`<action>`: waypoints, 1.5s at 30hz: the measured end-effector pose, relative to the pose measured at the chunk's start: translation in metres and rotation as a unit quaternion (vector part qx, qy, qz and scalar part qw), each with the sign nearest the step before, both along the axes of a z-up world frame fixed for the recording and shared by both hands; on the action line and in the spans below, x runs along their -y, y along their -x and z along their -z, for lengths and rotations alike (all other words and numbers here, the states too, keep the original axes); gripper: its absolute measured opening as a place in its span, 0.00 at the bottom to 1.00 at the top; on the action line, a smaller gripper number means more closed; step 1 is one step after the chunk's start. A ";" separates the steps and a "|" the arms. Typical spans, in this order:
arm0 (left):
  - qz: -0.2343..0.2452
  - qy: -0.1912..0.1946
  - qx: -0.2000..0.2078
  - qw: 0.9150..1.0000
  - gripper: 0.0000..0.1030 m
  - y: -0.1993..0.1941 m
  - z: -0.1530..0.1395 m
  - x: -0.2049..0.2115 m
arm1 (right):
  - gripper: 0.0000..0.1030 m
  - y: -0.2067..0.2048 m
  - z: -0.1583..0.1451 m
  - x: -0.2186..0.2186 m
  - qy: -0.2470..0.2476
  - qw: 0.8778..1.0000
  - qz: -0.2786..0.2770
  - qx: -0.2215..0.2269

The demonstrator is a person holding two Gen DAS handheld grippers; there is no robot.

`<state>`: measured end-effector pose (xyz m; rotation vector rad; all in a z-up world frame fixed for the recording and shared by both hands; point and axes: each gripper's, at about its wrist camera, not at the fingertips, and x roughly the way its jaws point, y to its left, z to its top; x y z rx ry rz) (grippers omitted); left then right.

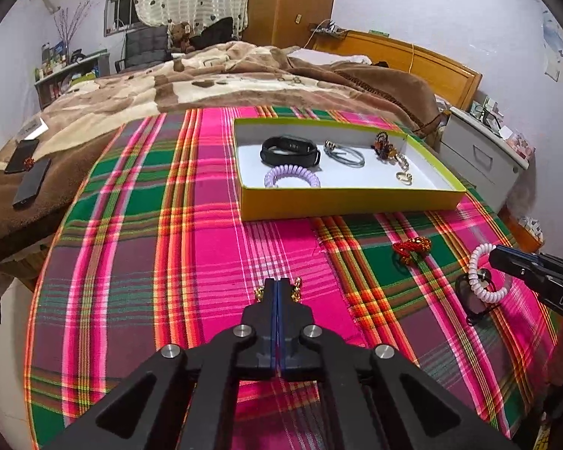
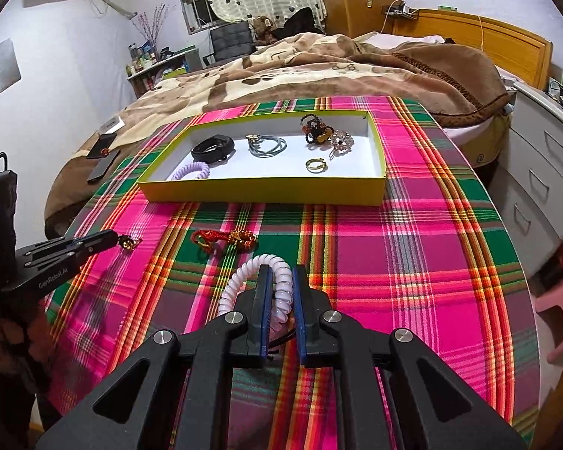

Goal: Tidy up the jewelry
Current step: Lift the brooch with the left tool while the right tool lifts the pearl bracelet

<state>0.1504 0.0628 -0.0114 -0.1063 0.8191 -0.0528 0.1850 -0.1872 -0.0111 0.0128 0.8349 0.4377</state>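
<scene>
Right, my left hand-held gripper (image 1: 280, 285) was pressed together on the gold chain (image 1: 297, 288) against the plaid counter (image 1: 191, 247), and the right hand-held gripper (image 2: 280, 275) pinched the white coil bracelet (image 2: 281, 281), both presumably bound for the yellow tray (image 2: 266, 189) beyond.

Round table (image 1: 214, 247), covered by pink/green/orange plaid cloth (image 2: 413, 247). Directly on the cloth: shallow yellow-green box (image 1: 341, 202) with white inside, at the far side, and a red-and-gold beaded ornament (image 2: 225, 240) lying loose in front of it, near the middle. A small gold chain piece (image 2: 127, 243) sits toward the left edge. Bed (image 2: 319, 67) with brown blanket butts against the table's far edge.
</scene>
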 end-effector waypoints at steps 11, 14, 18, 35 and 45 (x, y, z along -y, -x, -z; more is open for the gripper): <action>0.006 0.014 0.003 1.000 0.00 0.004 -0.004 -0.006 | 0.11 0.003 -0.002 0.001 -0.005 1.000 -0.001 0.002; -0.001 0.012 -0.006 1.000 0.14 0.001 -0.001 -0.008 | 0.11 0.003 0.000 0.002 -0.006 1.000 -0.003 0.000; 0.009 0.010 -0.011 1.000 0.21 -0.004 0.002 -0.003 | 0.11 0.003 0.000 0.001 -0.006 1.000 -0.003 -0.001; 0.014 -0.037 -0.040 0.998 0.27 -0.019 0.016 0.007 | 0.11 0.002 0.001 0.000 -0.007 1.000 -0.003 0.000; 0.023 -0.032 -0.024 0.999 0.19 -0.004 0.009 0.008 | 0.11 0.005 -0.005 0.002 -0.008 1.000 -0.002 0.007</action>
